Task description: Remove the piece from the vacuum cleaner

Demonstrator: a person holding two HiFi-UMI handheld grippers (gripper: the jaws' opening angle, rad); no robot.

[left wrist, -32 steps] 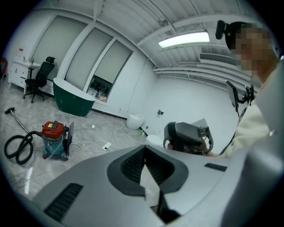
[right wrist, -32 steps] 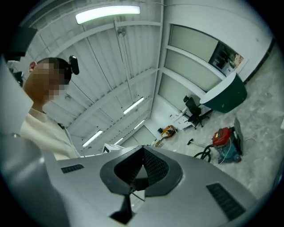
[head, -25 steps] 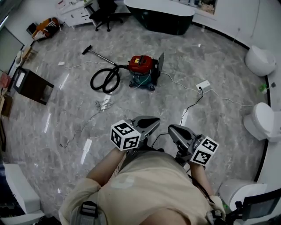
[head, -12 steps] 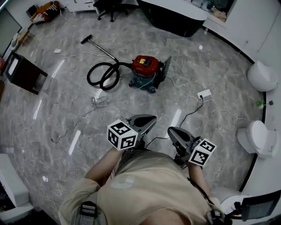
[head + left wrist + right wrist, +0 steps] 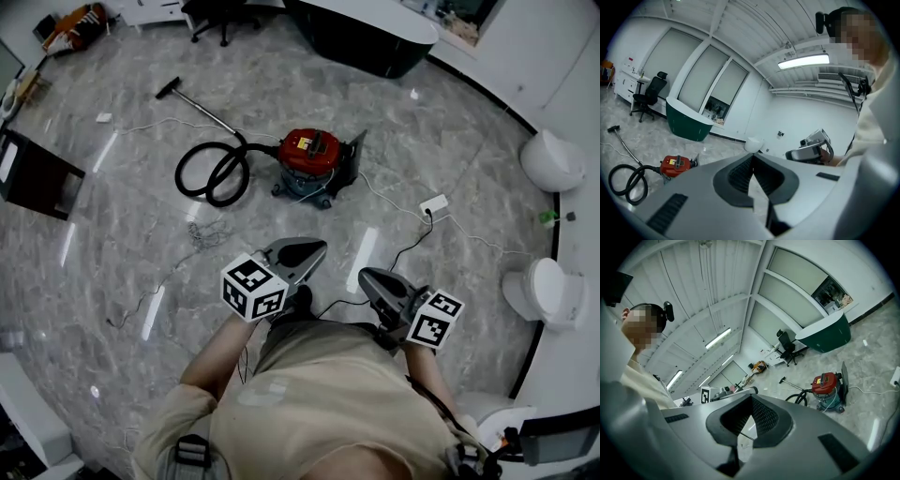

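Note:
A red vacuum cleaner stands on the grey marble floor, with its black hose coiled at its left and a wand ending in a floor head. The vacuum cleaner also shows small and far off in the left gripper view, and the vacuum cleaner likewise in the right gripper view. My left gripper and right gripper are held close to my body, well short of the machine. Both point toward it. Left gripper and right gripper are shut with nothing held.
A white power strip with cables lies on the floor right of the vacuum. A loose wire tangle lies ahead left. A dark green counter stands behind, white rounded seats at the right, a dark box at the left.
I have walked forward across the floor, carrying both grippers toward the vacuum cleaner, which now sits a little nearer. Both grippers stay shut and empty.

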